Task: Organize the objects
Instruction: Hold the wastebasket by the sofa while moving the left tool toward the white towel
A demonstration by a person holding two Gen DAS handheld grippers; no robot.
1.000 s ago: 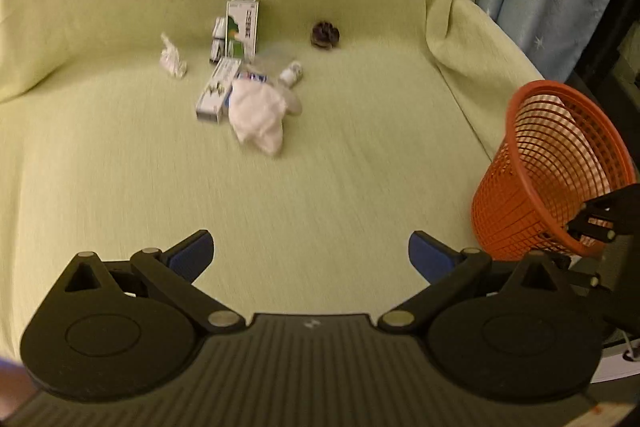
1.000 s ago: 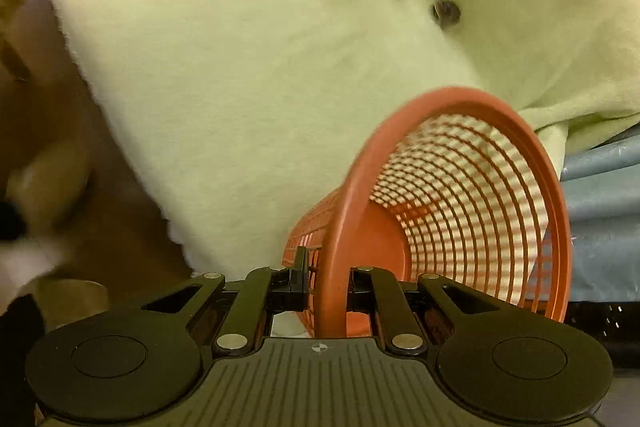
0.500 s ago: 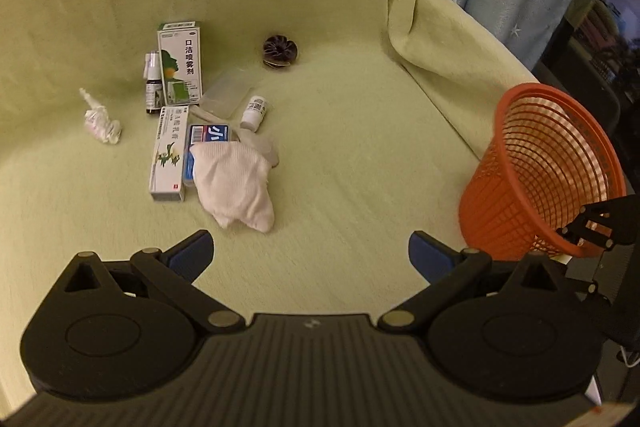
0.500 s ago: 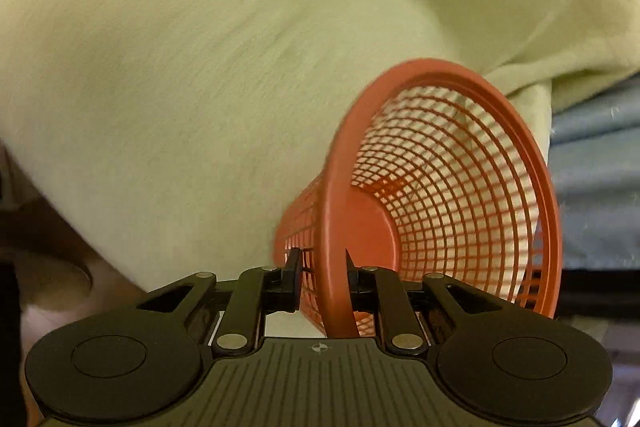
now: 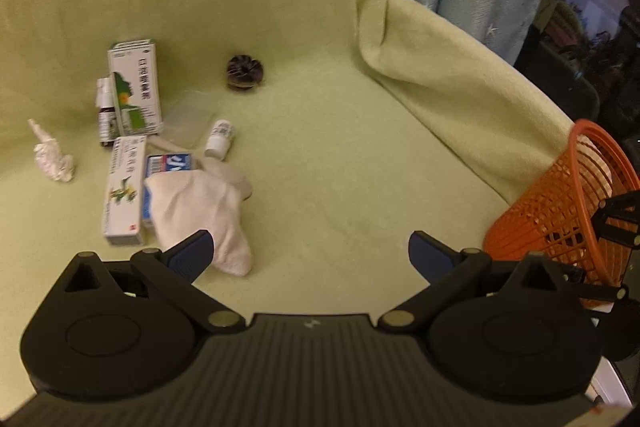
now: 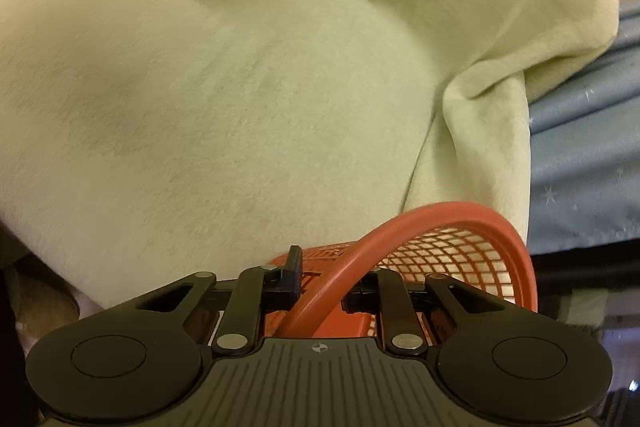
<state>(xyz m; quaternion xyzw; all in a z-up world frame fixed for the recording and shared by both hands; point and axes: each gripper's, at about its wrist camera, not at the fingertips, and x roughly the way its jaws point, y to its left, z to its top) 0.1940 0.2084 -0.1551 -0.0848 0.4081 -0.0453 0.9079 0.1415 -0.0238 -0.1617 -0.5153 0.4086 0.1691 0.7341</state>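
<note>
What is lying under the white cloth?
The white cloth lies over the lower part of a blue box, beside a white box. Anything else beneath is hidden.

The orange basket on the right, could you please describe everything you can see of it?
The orange basket is a round, tapering bin of plastic lattice with a thick smooth rim. It sits tilted at the edge of the green-covered seat, against the draped cover. The right gripper straddles its rim; the jaws are opening. Something pale shows inside, unclear what.
</note>
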